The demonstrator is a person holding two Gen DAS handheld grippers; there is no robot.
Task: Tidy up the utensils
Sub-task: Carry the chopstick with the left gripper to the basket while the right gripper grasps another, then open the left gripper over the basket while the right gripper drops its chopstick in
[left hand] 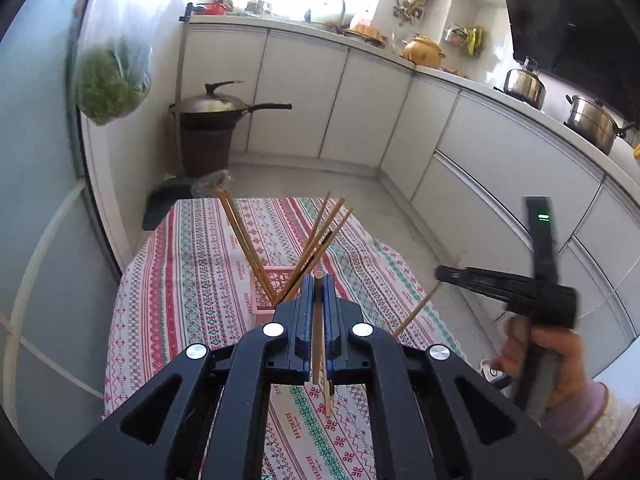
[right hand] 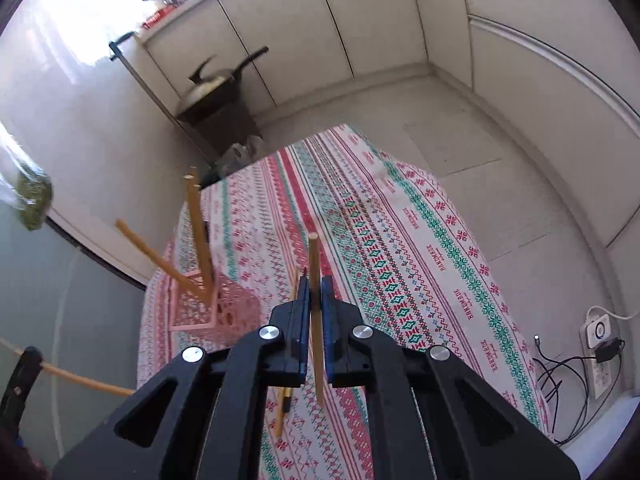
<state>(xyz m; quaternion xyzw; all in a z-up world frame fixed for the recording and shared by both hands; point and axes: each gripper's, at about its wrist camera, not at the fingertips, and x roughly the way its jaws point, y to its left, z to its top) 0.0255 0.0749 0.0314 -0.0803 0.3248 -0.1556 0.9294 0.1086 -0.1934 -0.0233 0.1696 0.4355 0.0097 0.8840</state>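
A pink lattice basket (left hand: pixel 267 285) (right hand: pixel 224 312) stands on the patterned tablecloth (left hand: pixel 192 264) (right hand: pixel 400 248), with several wooden chopsticks (left hand: pixel 320 236) (right hand: pixel 198 228) leaning out of it. My left gripper (left hand: pixel 319 282) is above the cloth, just this side of the basket, shut on one chopstick (left hand: pixel 318 340) held lengthwise between its blue pads. My right gripper (right hand: pixel 315 280) is also shut on a chopstick (right hand: pixel 314 256), right of the basket. In the left wrist view, the right gripper (left hand: pixel 440 273) shows at the right, held by a hand (left hand: pixel 540 356). Two more chopsticks (right hand: pixel 280 412) lie on the cloth below it.
White floor cabinets (left hand: pixel 360 112) run along the far and right sides. A lidded wok (left hand: pixel 212 106) sits on a brown bin in the corner. Pots (left hand: pixel 592 120) stand on the counter. A bag of greens (left hand: pixel 112 84) hangs at left. A power strip with cables (right hand: pixel 598 332) lies on the floor.
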